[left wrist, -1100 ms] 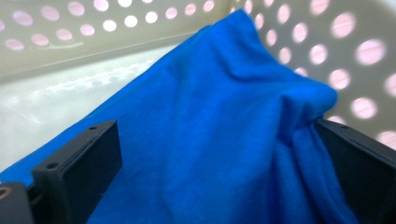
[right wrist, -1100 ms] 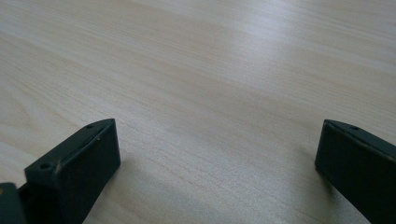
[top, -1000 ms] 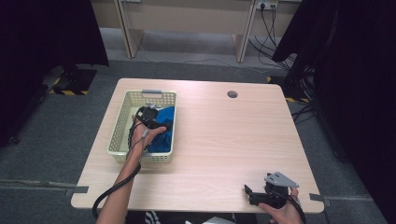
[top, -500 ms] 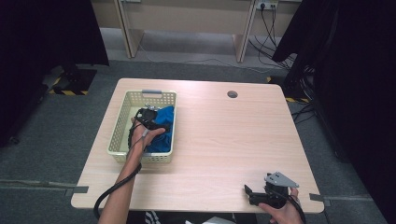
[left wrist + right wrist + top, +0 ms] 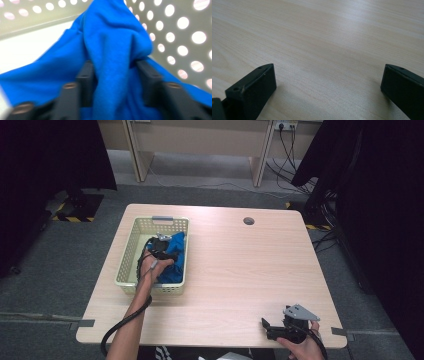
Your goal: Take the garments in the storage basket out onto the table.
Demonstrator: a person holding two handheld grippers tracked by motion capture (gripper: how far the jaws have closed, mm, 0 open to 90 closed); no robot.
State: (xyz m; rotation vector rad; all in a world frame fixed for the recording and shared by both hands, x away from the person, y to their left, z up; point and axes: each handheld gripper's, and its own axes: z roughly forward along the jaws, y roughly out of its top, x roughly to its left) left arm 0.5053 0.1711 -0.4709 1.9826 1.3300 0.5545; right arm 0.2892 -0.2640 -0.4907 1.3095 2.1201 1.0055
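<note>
The left gripper (image 5: 161, 246) was down inside the pale perforated basket (image 5: 130, 251) at the left of the wooden table (image 5: 240, 270), and its 2 black jaws had just been closing on a raised fold of the blue cloth (image 5: 110, 57). In the left gripper view the fold stood between the jaws, bunched into a ridge and pressed on both sides, so the pinch looked taken, though the picture was soft and how deep the cloth sat between the pads could not be told. The rest of the cloth lay in the right half of the basket (image 5: 180, 37), spread against its holed wall and floor.

The step in hand seemed to be lifting the cloth out. To do that well, the grip had to sit on a thick gathered fold and not on a thin edge, since a loose layer would likely slip free on the way up. A straight upward pull seemed best, clear of the basket wall just beside the jaws, as cloth could drag against the rim and pull the light basket along. A slow first rise would show whether the whole cloth followed.

The right gripper (image 5: 272, 329) rested near the front right edge of the table, well apart from the basket, its jaws spread wide over bare wood with nothing between them. It looked free to steady the basket if it began to lift
</note>
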